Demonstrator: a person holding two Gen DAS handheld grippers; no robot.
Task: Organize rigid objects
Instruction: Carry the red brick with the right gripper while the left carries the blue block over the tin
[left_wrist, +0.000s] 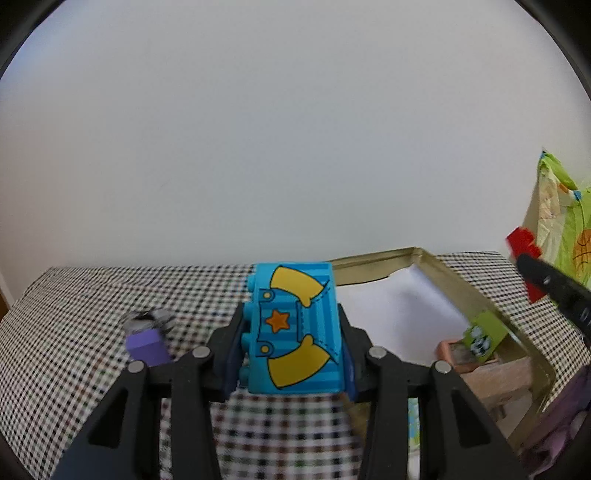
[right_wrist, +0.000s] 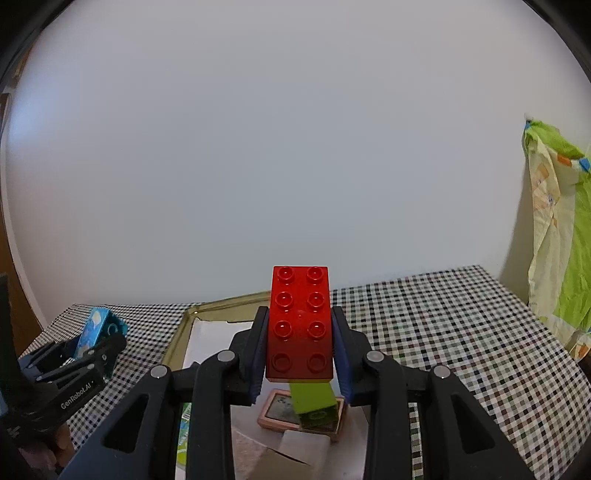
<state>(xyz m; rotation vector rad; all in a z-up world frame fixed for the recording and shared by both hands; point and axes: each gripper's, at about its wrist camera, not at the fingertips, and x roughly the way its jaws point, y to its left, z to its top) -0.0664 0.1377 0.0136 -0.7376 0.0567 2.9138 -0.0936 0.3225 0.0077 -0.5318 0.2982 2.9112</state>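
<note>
My left gripper (left_wrist: 291, 354) is shut on a blue toy brick (left_wrist: 295, 325) printed with yellow sleeves and an orange star, held above the checked tablecloth. My right gripper (right_wrist: 300, 347) is shut on a red eight-stud brick (right_wrist: 300, 321), studs facing up, over the gold tray (right_wrist: 177, 339). In the left wrist view the red brick (left_wrist: 524, 247) and the right gripper's fingers (left_wrist: 554, 288) show at the far right. In the right wrist view the left gripper (right_wrist: 92, 350) with the blue brick (right_wrist: 96, 328) shows at the far left. A lime green brick (right_wrist: 314, 402) rests on a pink block (right_wrist: 280, 410) inside the tray.
A gold-rimmed tray (left_wrist: 469, 291) lined with white paper lies on the checked tablecloth (right_wrist: 443, 332). A purple block (left_wrist: 147, 347) with a grey piece lies on the cloth at the left. A green and cream bag (right_wrist: 557, 240) hangs at the right. A plain wall stands behind.
</note>
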